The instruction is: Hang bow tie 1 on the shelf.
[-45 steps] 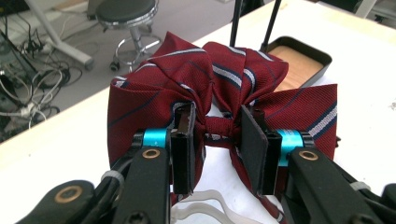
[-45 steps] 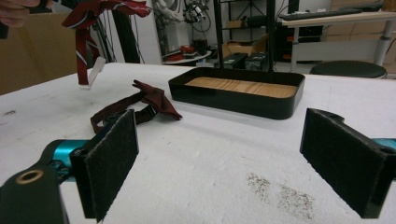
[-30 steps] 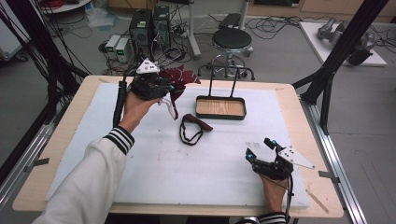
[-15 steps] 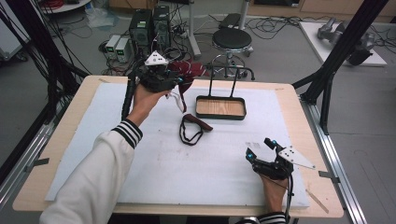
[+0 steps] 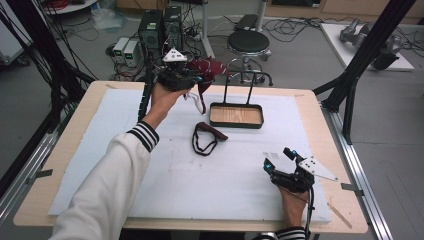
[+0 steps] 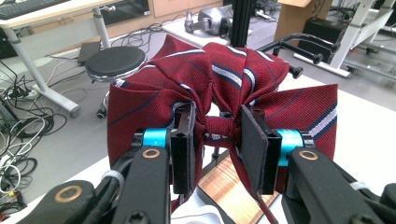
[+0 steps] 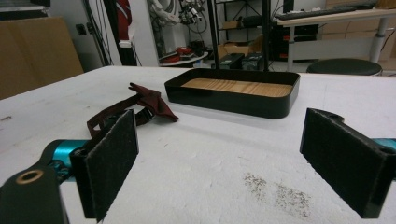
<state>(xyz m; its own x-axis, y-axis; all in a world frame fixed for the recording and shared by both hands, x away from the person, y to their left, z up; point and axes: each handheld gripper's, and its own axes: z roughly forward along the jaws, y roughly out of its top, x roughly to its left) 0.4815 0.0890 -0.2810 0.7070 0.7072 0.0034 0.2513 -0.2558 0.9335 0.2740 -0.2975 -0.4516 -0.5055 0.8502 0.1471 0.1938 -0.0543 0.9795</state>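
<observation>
One worktop (image 5: pixel 320 115) stands in the room, wood-edged, with one white foam sheet (image 5: pixel 165 180) covering most of its surface. Behind the far edge stands one round black stool (image 5: pixel 251 42).

One black tray (image 5: pixel 236 115) with a wooden floor sits on the sheet near the far edge, centre-right. One tall black wire handle rises from its back wall.

Bow ties: two.
- The striped bow tie (image 6: pixel 224 88), dark red with white and navy stripes, is held in the air above the far-left part of the worktop, just left of the tray. A white strap hangs below it.
- The plain bow tie (image 5: pixel 210 132), dark red, lies flat on the sheet in front of the tray's left end, near it but apart. Its strap forms a dark loop toward the near side.

Hand-held grippers: two, one per hand.
- The left hand-held gripper (image 6: pixel 217 140) is raised on an outstretched arm in a white sleeve with a striped cuff. Its jaws are clamped on the knot of the striped bow tie, one pad on each side.
- The right hand-held gripper (image 5: pixel 280 159) rests low at the near-right part of the sheet, well apart from the plain bow tie and the tray. Its jaws stand wide, with nothing between the pads (image 7: pixel 109 163).
</observation>
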